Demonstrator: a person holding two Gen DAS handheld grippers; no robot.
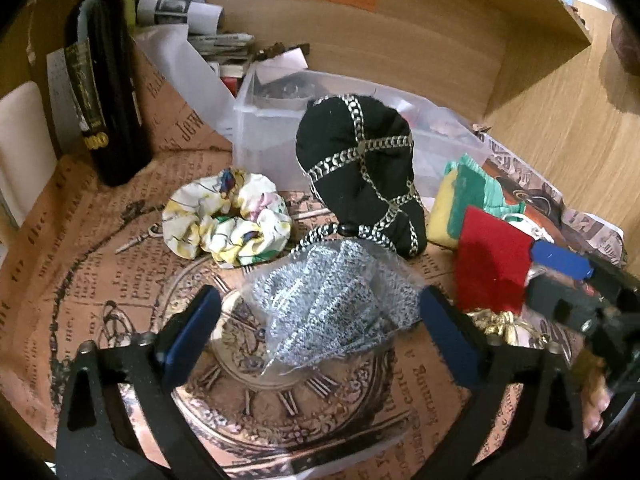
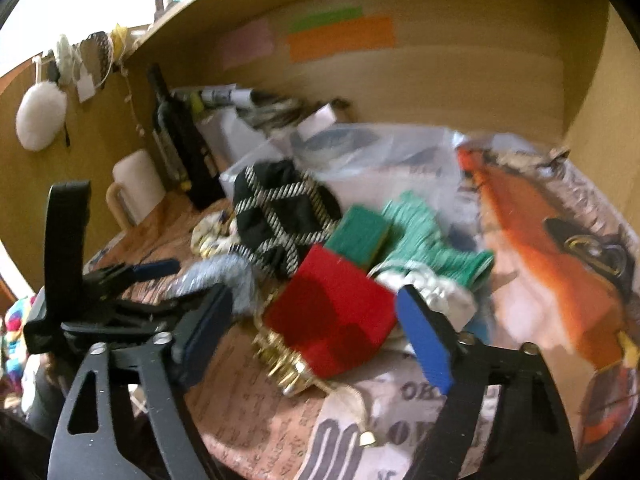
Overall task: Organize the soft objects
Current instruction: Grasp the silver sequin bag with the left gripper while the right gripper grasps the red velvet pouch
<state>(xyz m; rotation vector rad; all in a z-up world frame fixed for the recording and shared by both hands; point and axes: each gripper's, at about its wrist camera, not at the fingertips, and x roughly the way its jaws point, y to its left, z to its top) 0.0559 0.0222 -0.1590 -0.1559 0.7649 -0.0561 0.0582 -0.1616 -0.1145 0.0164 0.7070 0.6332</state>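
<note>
My left gripper (image 1: 320,336) is open, its blue pads either side of a silver mesh scrubber in clear wrap (image 1: 332,304). Behind it lie a floral scrunchie (image 1: 228,220) and a black pouch with silver chains (image 1: 360,168). A red felt piece (image 1: 492,264) and a yellow-green sponge (image 1: 456,204) lie to the right. My right gripper (image 2: 320,332) is open around the red felt piece (image 2: 332,312), above gold beads (image 2: 284,364). The sponge (image 2: 360,236), a green cloth (image 2: 432,240) and the black pouch (image 2: 276,216) lie beyond. The left gripper (image 2: 132,280) shows at the left.
A clear plastic bin (image 1: 272,116) stands behind the pouch. A dark bottle (image 1: 108,92) and a white mug (image 2: 136,188) stand at the left. Papers and pens are piled at the back. Printed paper (image 1: 100,280) covers the desk, enclosed by wooden walls (image 1: 532,80).
</note>
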